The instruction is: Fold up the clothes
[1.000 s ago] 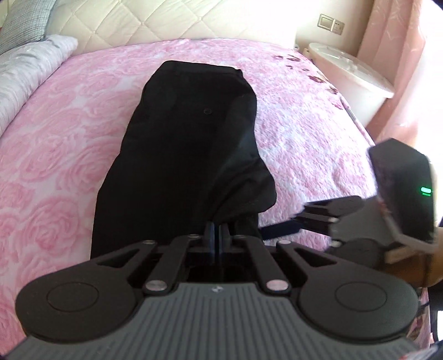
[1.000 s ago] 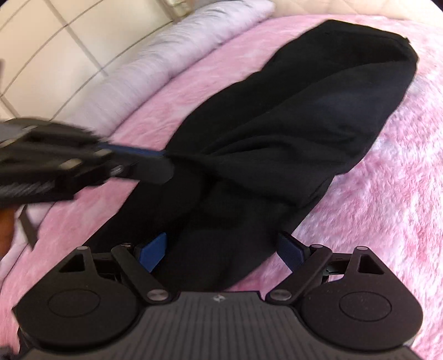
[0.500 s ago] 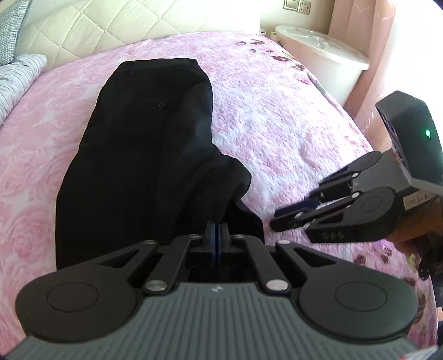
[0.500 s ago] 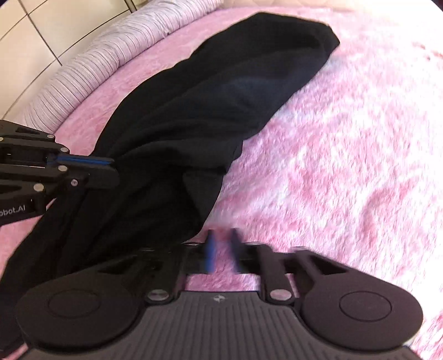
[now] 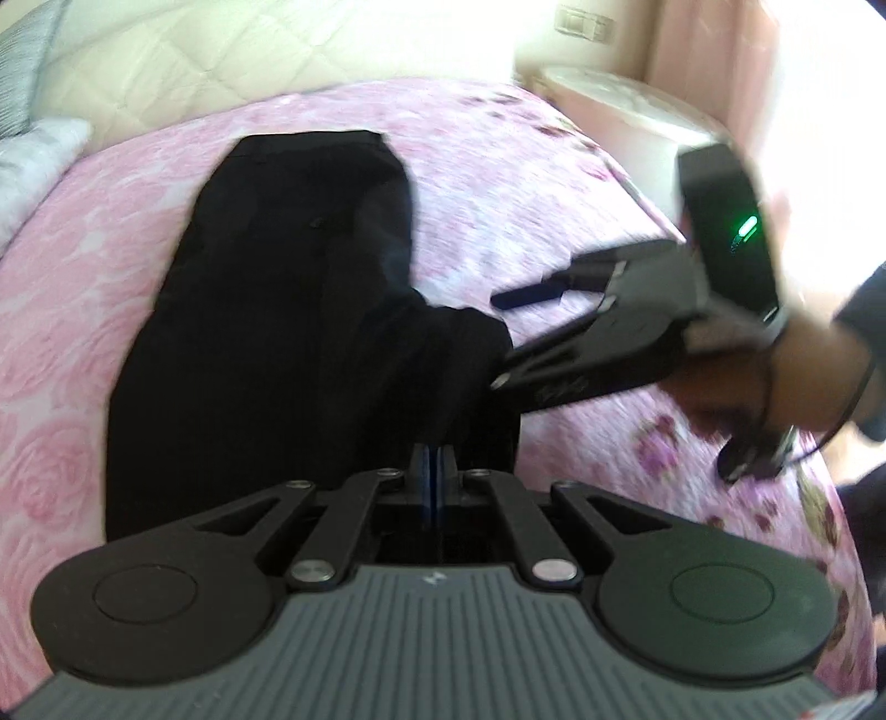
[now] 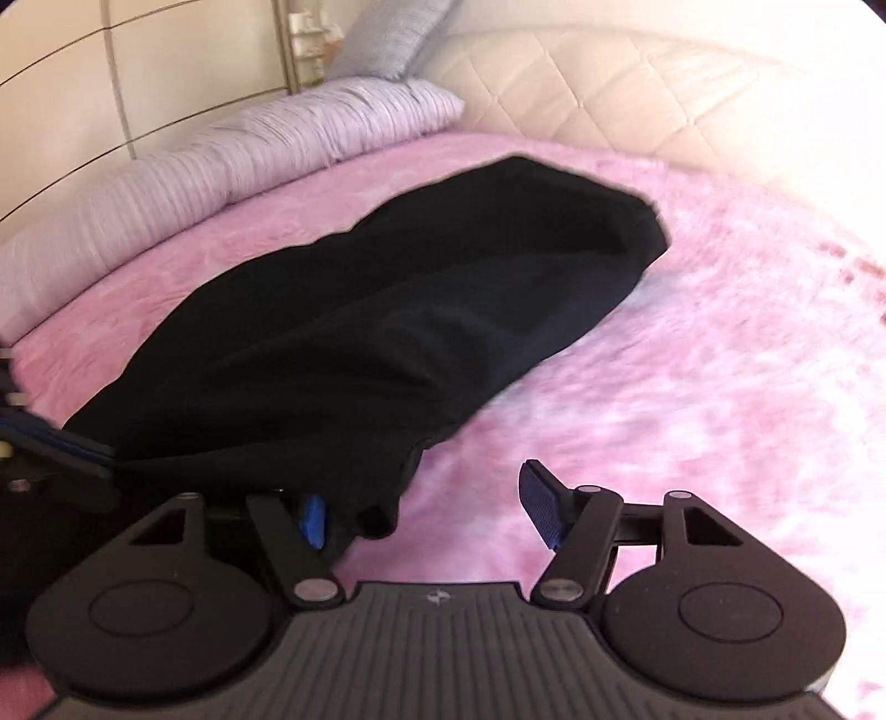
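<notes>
Reopened since half a second ago, my right gripper (image 6: pixel 429 512) is straddling the near hem of the black trousers (image 5: pixel 288 310), which are stretching lengthwise away from me, while my left gripper (image 5: pixel 433 471) is staying clamped on that hem.

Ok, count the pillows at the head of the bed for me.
2. A striped lilac pillow lies along the edge of the pink bedspread. A grey pillow stands behind it against the cream headboard. Others may sit outside the frame.

A home bedroom: pink rose bedspread (image 5: pixel 83 310), quilted cream headboard (image 6: pixel 637 77), striped pillow (image 6: pixel 221 166), pink curtains (image 5: pixel 714 61).
</notes>
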{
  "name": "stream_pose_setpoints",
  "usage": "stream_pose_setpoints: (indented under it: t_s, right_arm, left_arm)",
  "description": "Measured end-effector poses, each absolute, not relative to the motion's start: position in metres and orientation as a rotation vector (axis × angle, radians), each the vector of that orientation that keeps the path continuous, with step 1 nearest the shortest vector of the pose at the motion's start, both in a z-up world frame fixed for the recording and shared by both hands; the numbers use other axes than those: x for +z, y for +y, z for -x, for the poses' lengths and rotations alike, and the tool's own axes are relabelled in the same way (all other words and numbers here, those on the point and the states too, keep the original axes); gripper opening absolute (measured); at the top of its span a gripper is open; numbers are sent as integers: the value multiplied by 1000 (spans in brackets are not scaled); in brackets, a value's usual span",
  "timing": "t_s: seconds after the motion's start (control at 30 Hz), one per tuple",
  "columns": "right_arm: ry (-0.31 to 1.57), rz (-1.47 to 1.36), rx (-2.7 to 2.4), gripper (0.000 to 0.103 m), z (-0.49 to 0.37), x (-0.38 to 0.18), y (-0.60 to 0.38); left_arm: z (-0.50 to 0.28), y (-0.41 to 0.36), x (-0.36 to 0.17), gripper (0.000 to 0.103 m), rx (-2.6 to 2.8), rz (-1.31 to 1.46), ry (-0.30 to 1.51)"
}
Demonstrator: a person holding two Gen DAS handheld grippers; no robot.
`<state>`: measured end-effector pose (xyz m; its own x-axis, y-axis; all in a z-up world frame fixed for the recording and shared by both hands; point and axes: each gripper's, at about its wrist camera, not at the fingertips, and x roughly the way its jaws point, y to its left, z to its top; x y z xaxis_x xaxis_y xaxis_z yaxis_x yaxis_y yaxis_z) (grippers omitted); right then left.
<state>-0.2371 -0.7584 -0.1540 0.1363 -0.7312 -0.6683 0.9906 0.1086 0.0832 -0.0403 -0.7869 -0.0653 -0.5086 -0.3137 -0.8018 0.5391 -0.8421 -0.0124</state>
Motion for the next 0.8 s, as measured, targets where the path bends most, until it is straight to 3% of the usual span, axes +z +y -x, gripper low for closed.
stream_pose_setpoints:
  t_s: [0.13, 0.23, 0.5, 0.8]
  right_arm:
    - [555, -666, -1386, 66, 250, -157, -740]
    - [547, -705, -1414, 65, 240, -158, -753]
    - [591, -643, -1294, 74, 240, -133, -749]
    - [664, -539, -1086, 73, 232, -111, -780]
  left_arm:
    - [60, -763, -81, 2, -2378, -1298, 261]
    - [61, -746, -94, 11, -2365, -1367, 233]
    - [25, -711, -89, 15, -2214, -1265, 417]
    - [-9, -684, -71, 23, -1887, -1085, 574]
